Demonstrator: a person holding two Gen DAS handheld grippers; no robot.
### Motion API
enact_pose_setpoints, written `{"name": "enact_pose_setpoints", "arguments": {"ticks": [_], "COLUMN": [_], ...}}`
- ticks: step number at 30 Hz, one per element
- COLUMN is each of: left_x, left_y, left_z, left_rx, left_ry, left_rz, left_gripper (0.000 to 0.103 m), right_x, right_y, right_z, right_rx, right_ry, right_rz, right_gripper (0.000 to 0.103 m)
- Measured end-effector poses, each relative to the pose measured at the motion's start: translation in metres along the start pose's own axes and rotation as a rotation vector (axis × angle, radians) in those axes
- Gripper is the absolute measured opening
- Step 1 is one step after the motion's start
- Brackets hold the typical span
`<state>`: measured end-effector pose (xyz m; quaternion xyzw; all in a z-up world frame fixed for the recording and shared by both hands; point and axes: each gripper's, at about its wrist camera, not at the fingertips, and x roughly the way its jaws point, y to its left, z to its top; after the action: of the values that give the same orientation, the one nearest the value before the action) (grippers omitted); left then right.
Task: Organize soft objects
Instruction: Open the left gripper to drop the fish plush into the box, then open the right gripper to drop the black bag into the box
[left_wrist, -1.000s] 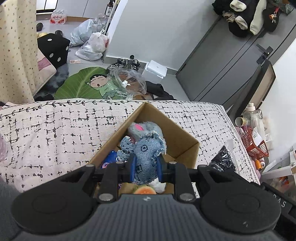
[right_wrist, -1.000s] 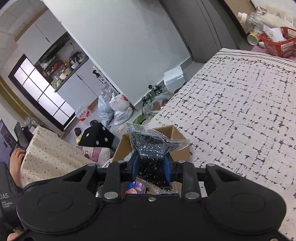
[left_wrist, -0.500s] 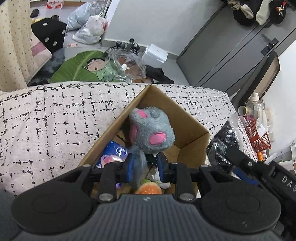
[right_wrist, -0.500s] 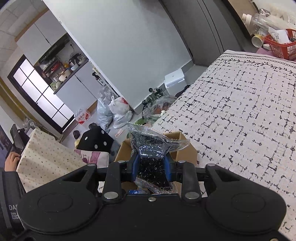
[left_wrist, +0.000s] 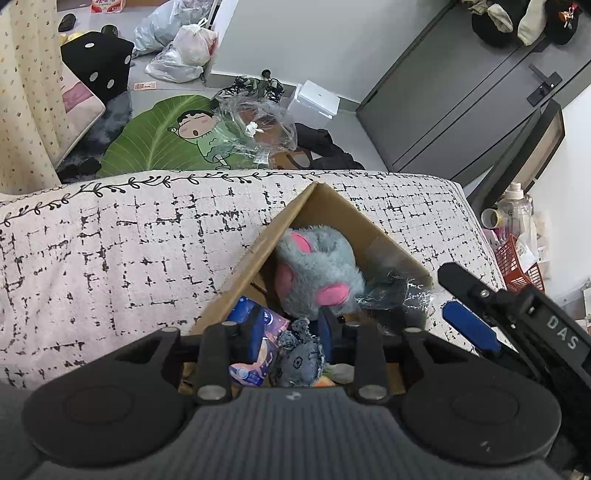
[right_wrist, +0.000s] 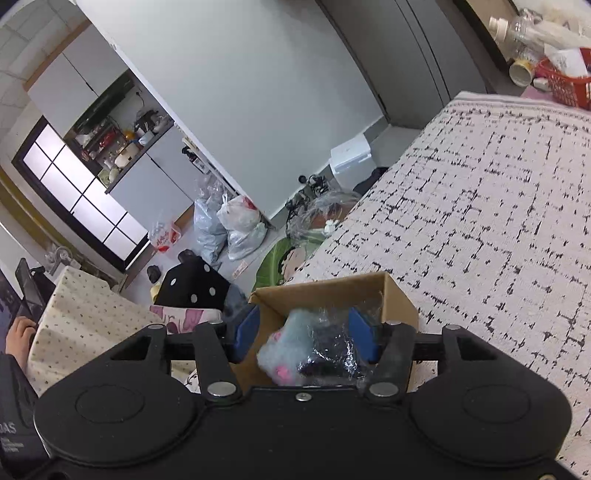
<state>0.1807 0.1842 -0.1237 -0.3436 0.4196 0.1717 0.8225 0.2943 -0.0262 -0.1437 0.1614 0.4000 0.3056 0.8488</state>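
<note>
A cardboard box (left_wrist: 255, 254) stands on the checked bedspread (left_wrist: 110, 240). It holds a grey plush mouse (left_wrist: 317, 269) with pink ears and a blue packet (left_wrist: 255, 343). My left gripper (left_wrist: 293, 323) hangs over the box with its jaws opening. The denim toy (left_wrist: 299, 356) lies loose in the box below them, free of the pads. My right gripper (right_wrist: 304, 332) is over the same box (right_wrist: 332, 291), its jaws opening. The black bag in clear plastic (right_wrist: 328, 350) drops blurred onto the mouse (right_wrist: 284, 343), free of the pads. The bag (left_wrist: 391, 295) rests by the box's right corner, beside the right gripper (left_wrist: 448, 299).
Beyond the bed's far edge the floor holds a green leaf mat (left_wrist: 155, 136), plastic bags (left_wrist: 184, 51), a black dice cushion (left_wrist: 99, 62) and a white box (left_wrist: 317, 103). A red basket (left_wrist: 521, 269) and bottles stand right of the bed. A person's hand (right_wrist: 18, 332) shows far left.
Both grippers came down over the box. The left one opened and the denim toy fell into the box. The right one opened and let go of the black bag.
</note>
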Motion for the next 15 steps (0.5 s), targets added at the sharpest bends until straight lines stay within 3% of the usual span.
{"name": "enact_pose_setpoints", "arguments": {"ticks": [10,12,15], "left_x": [-0.021,-0.026,-0.036], "left_y": [-0.012,-0.013,-0.010], "left_z": [0.001,0.000,-0.001], "left_rx": [0.041,0.046,0.044], "left_ry": [-0.007,-0.014,-0.022], "left_rz": [-0.008,-0.013,-0.011], "left_gripper": [0.052,0.054,0.055], "right_x": [-0.017,-0.012,-0.001], "right_y": [0.002,0.003,0.000], "right_z": [-0.001,0.001,0.001], "right_rx": [-0.014,-0.020,0.010], "right_ry": [0.026,0.028,0.064], "right_rz": [-0.035,-0.030,-0.031], "right_gripper": [0.051,0.026,0.019]}}
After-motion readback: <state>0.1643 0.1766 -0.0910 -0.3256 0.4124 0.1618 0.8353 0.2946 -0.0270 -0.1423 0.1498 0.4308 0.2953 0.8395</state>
